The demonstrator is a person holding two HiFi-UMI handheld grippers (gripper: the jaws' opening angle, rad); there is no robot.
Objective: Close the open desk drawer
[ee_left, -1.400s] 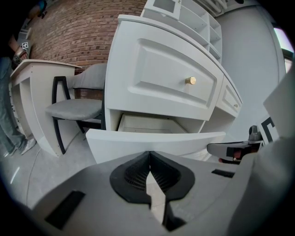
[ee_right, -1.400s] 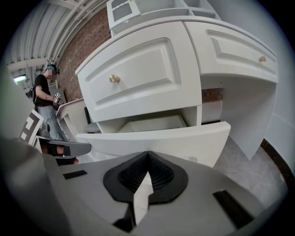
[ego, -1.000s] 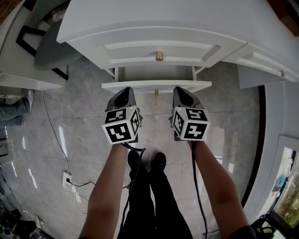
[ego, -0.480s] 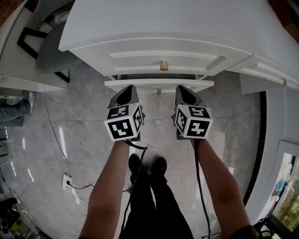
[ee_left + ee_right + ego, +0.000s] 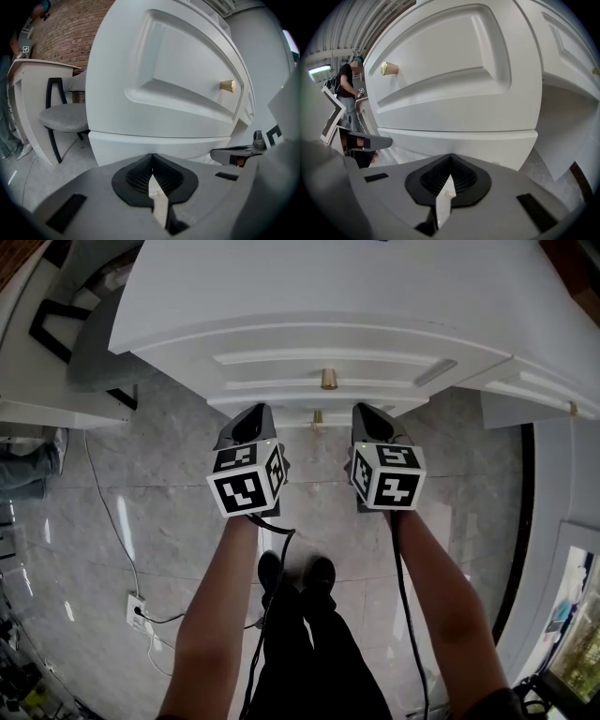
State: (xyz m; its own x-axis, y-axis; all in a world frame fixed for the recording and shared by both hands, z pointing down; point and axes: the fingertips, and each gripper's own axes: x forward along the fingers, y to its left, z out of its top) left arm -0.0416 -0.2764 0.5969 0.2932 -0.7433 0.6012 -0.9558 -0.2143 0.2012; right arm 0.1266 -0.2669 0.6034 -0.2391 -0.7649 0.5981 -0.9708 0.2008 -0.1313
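Note:
The white desk (image 5: pixel 309 296) has an upper drawer with a brass knob (image 5: pixel 328 379). Below it the lower drawer front (image 5: pixel 291 412) shows only as a thin strip, close to flush, with its small knob (image 5: pixel 317 416) between the two grippers. My left gripper (image 5: pixel 251 416) is shut, empty, with its tips against the lower drawer front (image 5: pixel 159 146). My right gripper (image 5: pixel 368 414) is also shut and empty, and presses the same drawer front (image 5: pixel 459 139). The upper knob (image 5: pixel 227 86) (image 5: pixel 386 68) shows in both gripper views.
A grey chair (image 5: pixel 98 348) stands at the desk's left, beside another white table (image 5: pixel 42 395). On the tiled floor lie a cable and a socket (image 5: pixel 136 601). A side drawer with a knob (image 5: pixel 570 409) is at the right. A person (image 5: pixel 347 89) stands far off.
The lower drawer has slid from well open into the desk until nearly flush. Both grippers moved forward with it, pushing on its front.

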